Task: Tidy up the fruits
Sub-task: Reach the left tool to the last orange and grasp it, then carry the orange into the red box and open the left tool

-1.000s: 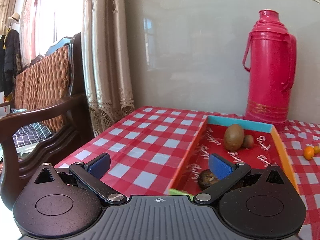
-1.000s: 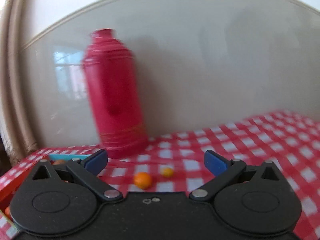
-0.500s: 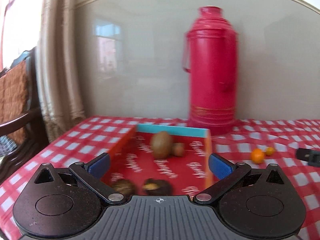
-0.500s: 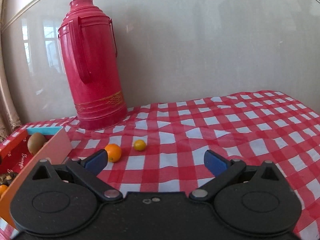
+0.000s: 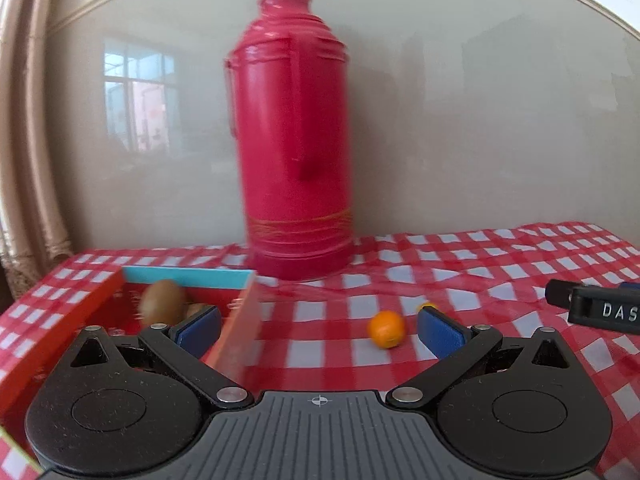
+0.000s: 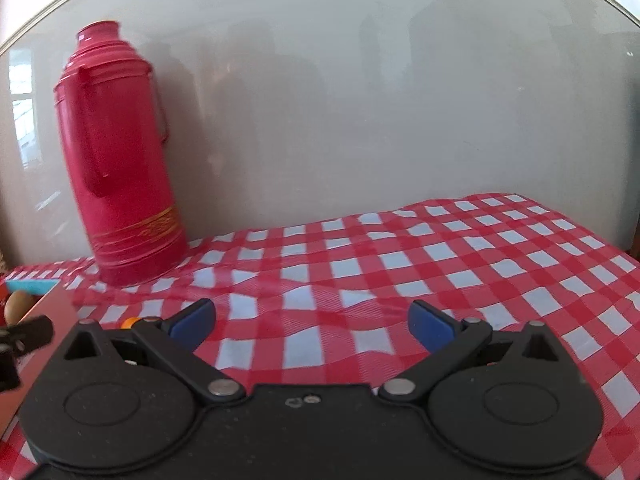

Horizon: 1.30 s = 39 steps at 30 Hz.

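A small orange fruit (image 5: 387, 328) lies on the checked tablecloth (image 5: 472, 276), between my left gripper's (image 5: 320, 330) open, empty fingers. A smaller yellow fruit (image 5: 426, 304) peeks out behind the right fingertip. An orange-walled red box (image 5: 240, 322) at the left holds a kiwi (image 5: 163, 302) and a smaller brown fruit (image 5: 193, 309). My right gripper (image 6: 312, 322) is open and empty over the cloth; its tip shows at the right of the left wrist view (image 5: 596, 306). In the right wrist view the box corner (image 6: 52, 300), a kiwi (image 6: 18, 305) and an orange sliver (image 6: 129, 322) sit at the left.
A tall red thermos (image 5: 294, 136) stands against the wall behind the fruits; it also shows in the right wrist view (image 6: 120, 160). A curtain (image 5: 24, 152) hangs at the far left. The cloth is wrinkled near the thermos.
Both grippers have swung to the right. The left view now faces the orange fruit instead of the box; the fruits have slid behind the right gripper's left finger.
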Each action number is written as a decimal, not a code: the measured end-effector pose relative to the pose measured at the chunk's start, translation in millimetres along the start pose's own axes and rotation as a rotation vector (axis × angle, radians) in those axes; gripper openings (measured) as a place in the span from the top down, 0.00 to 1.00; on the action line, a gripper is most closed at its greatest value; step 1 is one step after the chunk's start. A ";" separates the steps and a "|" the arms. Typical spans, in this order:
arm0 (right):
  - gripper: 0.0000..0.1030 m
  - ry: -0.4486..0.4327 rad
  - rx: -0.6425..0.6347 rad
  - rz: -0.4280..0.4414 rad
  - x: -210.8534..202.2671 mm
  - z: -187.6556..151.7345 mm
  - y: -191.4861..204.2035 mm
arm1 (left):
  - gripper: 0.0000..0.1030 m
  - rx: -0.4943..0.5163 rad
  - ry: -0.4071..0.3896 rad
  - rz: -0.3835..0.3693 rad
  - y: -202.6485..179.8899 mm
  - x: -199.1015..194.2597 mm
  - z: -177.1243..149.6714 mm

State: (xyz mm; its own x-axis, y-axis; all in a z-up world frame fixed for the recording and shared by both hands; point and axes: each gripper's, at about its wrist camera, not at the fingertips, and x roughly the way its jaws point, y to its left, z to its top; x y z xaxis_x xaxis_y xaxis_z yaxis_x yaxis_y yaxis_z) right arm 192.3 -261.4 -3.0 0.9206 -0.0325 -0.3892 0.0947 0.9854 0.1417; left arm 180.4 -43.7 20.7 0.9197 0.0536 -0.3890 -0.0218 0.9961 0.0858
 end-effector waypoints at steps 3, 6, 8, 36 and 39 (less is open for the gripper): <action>0.06 0.009 0.023 0.010 6.7 2.9 -8.5 | 0.00 0.017 0.021 -0.009 -14.8 17.9 -0.1; 0.06 0.022 0.016 0.019 11.8 3.5 -13.2 | 0.00 0.023 0.051 -0.020 -27.3 36.4 -2.5; 0.06 0.032 0.015 0.022 12.4 2.5 -17.7 | 0.00 0.027 0.073 -0.015 -33.6 49.6 -4.8; 0.06 0.085 0.052 0.062 34.3 2.3 -18.8 | 0.69 0.040 0.180 -0.047 -50.1 73.8 -7.1; 0.06 0.091 0.059 0.060 33.9 1.1 -19.8 | 0.69 0.044 0.157 -0.047 -46.9 58.3 -2.7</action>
State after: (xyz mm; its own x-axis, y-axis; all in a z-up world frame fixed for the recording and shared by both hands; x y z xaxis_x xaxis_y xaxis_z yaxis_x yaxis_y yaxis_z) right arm 222.1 -282.3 -18.0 0.8871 0.0448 -0.4593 0.0647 0.9734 0.2198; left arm 234.0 -87.1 -8.4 0.8465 0.0213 -0.5319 0.0398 0.9939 0.1032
